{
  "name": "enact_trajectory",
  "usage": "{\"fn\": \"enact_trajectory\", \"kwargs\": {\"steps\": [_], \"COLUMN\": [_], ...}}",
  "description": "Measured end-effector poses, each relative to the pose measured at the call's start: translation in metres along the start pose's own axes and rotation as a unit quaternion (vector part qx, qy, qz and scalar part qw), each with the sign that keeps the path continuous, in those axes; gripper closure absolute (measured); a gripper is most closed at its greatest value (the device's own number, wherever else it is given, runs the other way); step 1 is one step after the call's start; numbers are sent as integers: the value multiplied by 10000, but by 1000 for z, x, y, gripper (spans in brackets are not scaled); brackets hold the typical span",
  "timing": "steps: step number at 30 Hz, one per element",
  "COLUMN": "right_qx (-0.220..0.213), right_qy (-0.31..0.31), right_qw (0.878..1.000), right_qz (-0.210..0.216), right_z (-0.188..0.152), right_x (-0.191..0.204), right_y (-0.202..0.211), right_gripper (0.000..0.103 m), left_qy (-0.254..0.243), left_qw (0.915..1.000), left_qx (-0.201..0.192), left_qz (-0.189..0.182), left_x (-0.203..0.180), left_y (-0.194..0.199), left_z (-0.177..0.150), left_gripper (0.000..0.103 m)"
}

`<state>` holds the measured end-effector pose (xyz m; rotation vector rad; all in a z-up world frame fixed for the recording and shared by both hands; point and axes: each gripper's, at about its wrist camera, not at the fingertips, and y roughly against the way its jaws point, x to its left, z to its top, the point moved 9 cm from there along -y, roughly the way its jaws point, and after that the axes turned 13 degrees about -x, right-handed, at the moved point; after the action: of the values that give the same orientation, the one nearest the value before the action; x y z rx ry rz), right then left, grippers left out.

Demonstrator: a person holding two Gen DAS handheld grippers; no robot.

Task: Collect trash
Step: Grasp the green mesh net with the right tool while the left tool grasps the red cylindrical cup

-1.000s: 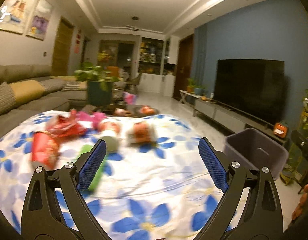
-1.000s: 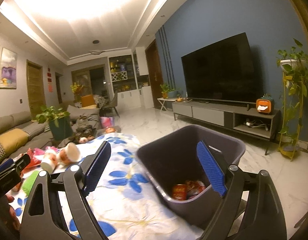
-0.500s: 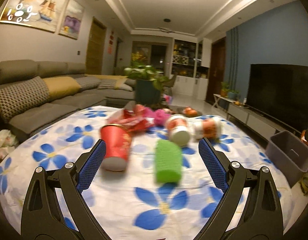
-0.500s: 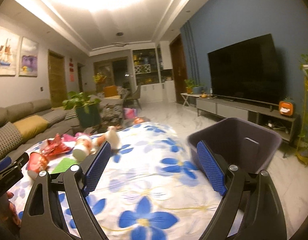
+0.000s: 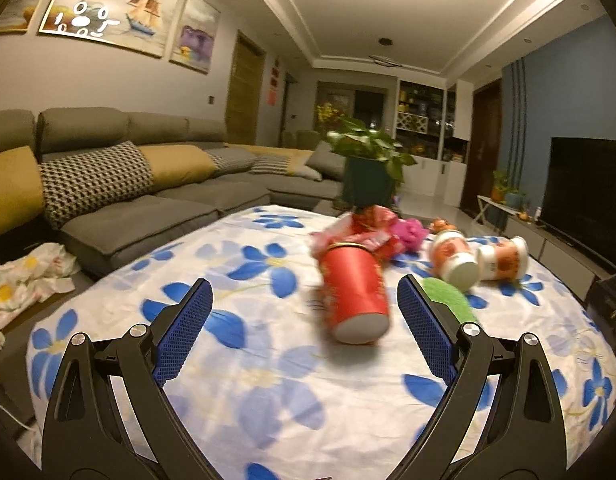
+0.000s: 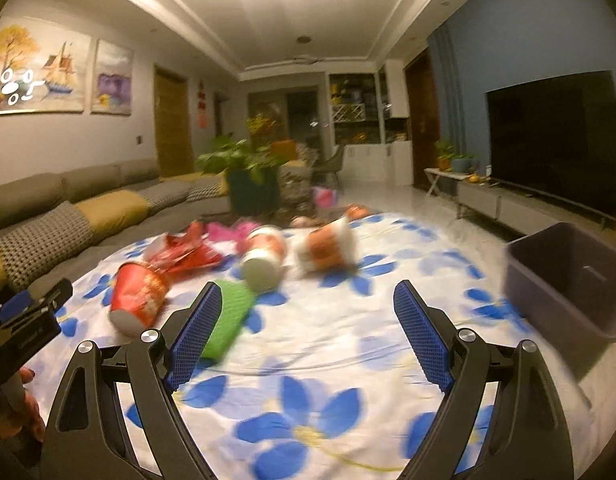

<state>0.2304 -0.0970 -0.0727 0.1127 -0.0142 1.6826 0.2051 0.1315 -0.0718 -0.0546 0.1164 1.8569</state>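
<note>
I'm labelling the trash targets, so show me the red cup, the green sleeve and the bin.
red cup (image 5: 354,284), left wrist view, on its red side wall.
green sleeve (image 6: 230,316), right wrist view, on its ribbed side.
bin (image 6: 564,292), right wrist view, on its near outer wall.

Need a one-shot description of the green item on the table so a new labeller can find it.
Start at the table with the blue-flowered cloth. In the trash cluster at its sofa side, look between the toppled red cup and the two orange-and-white cups. The green mesh sleeve lies flat there: the only green piece, textured, not cup-shaped.
</note>
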Motion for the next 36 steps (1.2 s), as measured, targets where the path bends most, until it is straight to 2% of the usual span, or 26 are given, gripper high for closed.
{"fn": "enact_trajectory", "kwargs": {"steps": [5,11,20,25,29,30,32,34,36], "right_qx": [227,474,838,1295,1651,1698,1763,1754,1702], "right_qy": [120,113,201,337,342,349,355,318,291], "right_qw": [9992,9975,9949,9898,9845,9836,9824,9825,9833], "right_qz": [322,519,516,496,488,495,510,544,570], "right_z": [-17,-30,-48,-70,-83,-85,-88,-87,-85], "right_x": [42,72,89,92,93,93,93,93,92], "right_y": [-28,-58,-89,-104,-112,-113,-114,-113,-112], "right_gripper": [18,18,20,24,38,45,51,66,77], "left_qy": [45,127,287,300,283,279,277,266,244], "left_qw": [9999,9995,9990,9992,9994,9995,9995,9995,9994], "left_qx": [2,-10,55,125,147,148,160,166,215], "left_qz": [154,289,332,218,115,99,37,-28,-104], "left_x": [19,38,50,43,34,32,26,19,12], "left_y": [-5,-11,-23,-29,-31,-31,-32,-33,-35], "left_z": [-2,0,0,-5,-6,-5,-5,-6,-8], "left_gripper": [11,11,11,11,11,11,11,11,11]}}
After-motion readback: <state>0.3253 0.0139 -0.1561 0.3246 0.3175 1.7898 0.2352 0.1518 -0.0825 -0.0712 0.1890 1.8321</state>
